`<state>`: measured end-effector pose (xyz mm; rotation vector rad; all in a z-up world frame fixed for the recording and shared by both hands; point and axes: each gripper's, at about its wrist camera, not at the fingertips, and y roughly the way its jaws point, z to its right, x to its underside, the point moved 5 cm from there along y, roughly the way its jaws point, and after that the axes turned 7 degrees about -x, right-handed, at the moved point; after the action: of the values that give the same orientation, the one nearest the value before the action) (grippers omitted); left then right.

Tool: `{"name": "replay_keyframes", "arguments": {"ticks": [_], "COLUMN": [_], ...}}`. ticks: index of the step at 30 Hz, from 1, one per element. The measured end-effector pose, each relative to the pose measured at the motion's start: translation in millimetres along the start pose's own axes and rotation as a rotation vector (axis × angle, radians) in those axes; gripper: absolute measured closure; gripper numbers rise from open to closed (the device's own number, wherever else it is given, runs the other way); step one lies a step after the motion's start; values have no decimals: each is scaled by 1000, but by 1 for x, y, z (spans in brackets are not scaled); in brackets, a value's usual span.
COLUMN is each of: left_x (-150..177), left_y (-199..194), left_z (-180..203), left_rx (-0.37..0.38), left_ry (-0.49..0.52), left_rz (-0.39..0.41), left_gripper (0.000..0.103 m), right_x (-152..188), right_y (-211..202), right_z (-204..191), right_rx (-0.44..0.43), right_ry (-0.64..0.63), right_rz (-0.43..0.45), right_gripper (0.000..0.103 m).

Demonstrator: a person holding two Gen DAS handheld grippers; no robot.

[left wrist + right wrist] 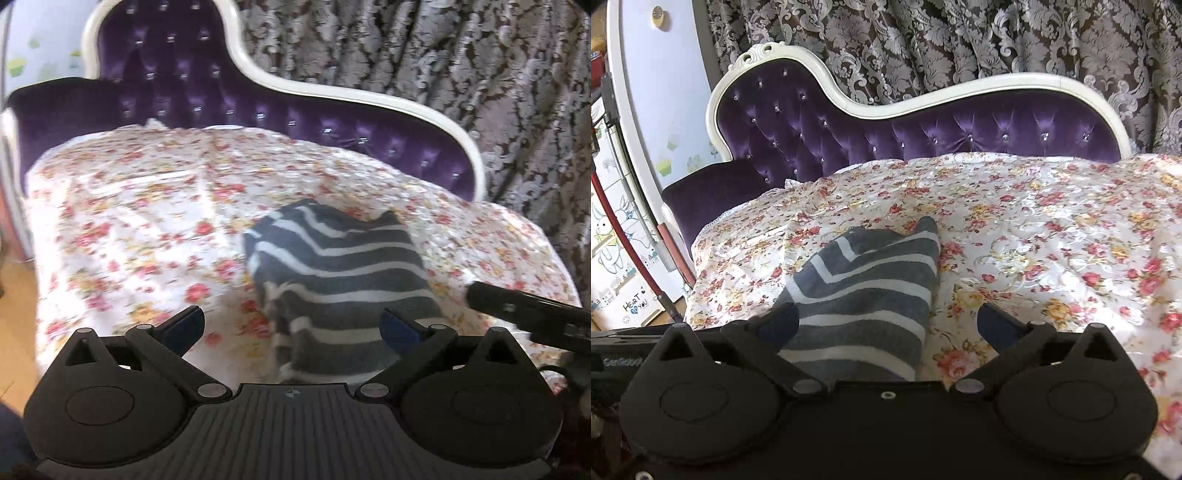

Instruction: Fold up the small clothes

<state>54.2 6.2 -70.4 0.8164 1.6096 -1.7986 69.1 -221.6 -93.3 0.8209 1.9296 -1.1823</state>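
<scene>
Striped garment (340, 280) on floral sheet (129, 221) (blurred)

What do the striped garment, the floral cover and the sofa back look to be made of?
Striped garment: soft knit, probably fleecy cotton or wool blend; fuzzy matte grey with white bands.
Floral cover: thin, glossy woven fabric, perhaps satin or polyester; it shines on its creases.
Sofa back: purple velvet-like upholstery, button-tufted with sparkly studs, in a glossy cream frame, possibly painted wood.

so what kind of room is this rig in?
Probably a home living room or bedroom. A purple tufted chaise with a white carved frame stands before brown damask curtains, its seat under a floral sheet where the grey-and-white striped garment lies.
</scene>
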Motion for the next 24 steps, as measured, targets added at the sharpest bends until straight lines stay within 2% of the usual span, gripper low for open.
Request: {"name": "replay_keyframes", "arguments": {"ticks": [6,12,19,21,24], "left_x": [4,10,18,21,24], "left_y": [-20,-43,-66,-70,-75], "left_z": [-4,12,19,20,19], "left_rx": [-8,-167,-314,-325,-285], "left_ry": [10,137,191,198,178], "left_rz": [-31,-5,19,9,-5], "left_gripper": [1,1,1,1,1], "right_x": [8,18,27,28,31], "right_y": [-20,-38,-59,-65,-74], "right_z": [-14,-26,-38,-39,-42], "right_rx": [62,38,46,84,187], "right_ry": [-20,4,-16,-18,-37], "right_rz": [-5,-14,-5,-2,2], "right_gripper": [0,0,1,1,1]}}
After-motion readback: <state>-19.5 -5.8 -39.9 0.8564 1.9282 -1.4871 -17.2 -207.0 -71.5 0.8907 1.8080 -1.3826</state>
